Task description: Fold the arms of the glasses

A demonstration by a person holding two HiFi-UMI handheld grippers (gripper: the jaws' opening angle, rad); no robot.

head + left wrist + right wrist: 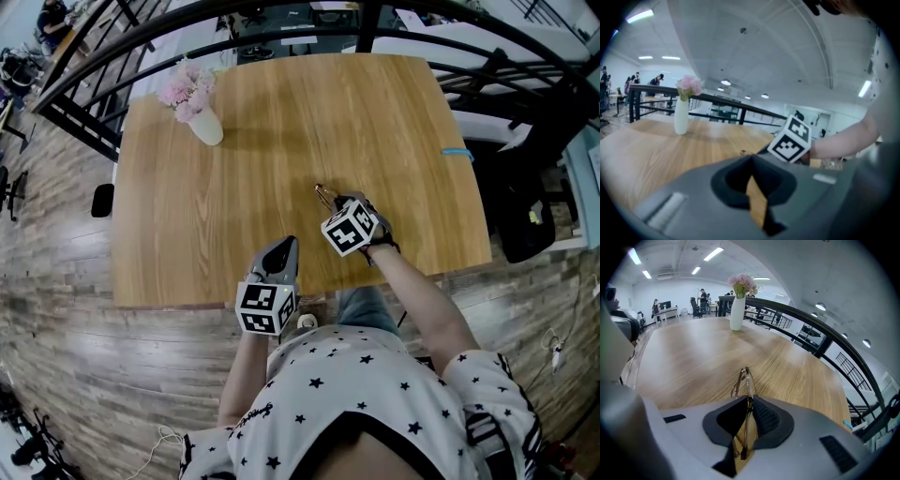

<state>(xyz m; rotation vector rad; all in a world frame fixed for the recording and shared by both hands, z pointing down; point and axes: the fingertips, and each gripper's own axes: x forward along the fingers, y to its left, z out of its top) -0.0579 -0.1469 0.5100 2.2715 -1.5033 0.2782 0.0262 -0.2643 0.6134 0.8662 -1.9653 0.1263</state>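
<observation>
Left gripper (284,246) is held over the near part of the wooden table (187,216), with its two jaws pressed fully together and nothing between them. In the head view, the white vase of pink flowers (202,117) stands well apart from it at about 11 o'clock. The glasses (322,193) are near it at about 1 o'clock. The right gripper (333,202) is closed on these glasses. Its own view shows the thin gold-coloured frame edge-on, pinched between the ribbed pads, and one part sticks out past the jaw tips toward 12 o'clock. Whether the frame touches the table I cannot tell. The two grippers do not touch each other.
</observation>
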